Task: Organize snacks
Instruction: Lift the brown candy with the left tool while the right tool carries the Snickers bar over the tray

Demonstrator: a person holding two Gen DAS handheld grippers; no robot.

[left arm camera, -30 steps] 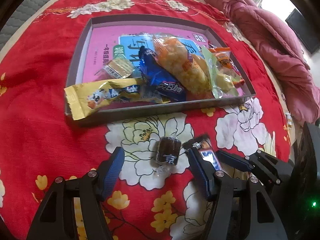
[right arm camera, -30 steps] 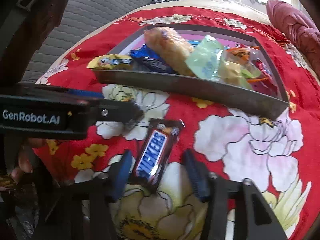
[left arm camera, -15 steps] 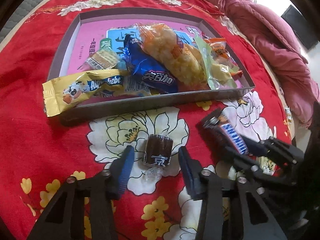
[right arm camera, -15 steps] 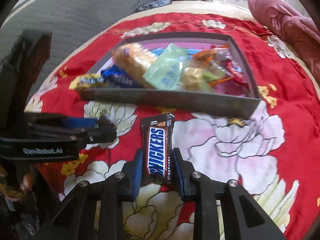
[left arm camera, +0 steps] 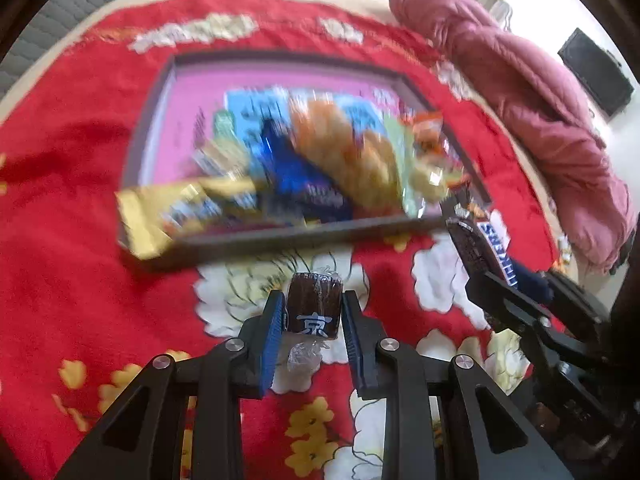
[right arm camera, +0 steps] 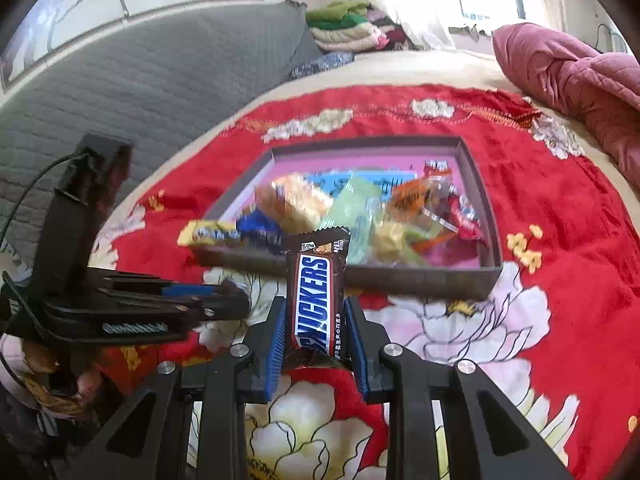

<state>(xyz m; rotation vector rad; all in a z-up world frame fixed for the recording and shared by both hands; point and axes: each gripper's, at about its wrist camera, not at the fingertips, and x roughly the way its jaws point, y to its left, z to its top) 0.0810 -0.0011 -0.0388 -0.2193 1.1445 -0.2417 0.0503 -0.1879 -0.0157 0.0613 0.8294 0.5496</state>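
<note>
Red floral bedspread point(left arm camera: 68, 208) carries the tray point(left arm camera: 304, 232) of snacks. Since a second ago both grippers have closed: left gripper point(left arm camera: 313, 318) now pinches the dark candy point(left arm camera: 315, 306), right gripper point(right arm camera: 315, 330) clamps the Snickers point(right arm camera: 316, 296), raised near the tray's front wall. Both look ready to drop in.

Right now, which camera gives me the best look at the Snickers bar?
The right wrist view. There the Snickers bar stands front and centre, label readable, clamped in the right gripper. The left wrist view catches the bar only at its right edge, seen at an angle, partly hidden by the gripper's fingers.
</note>
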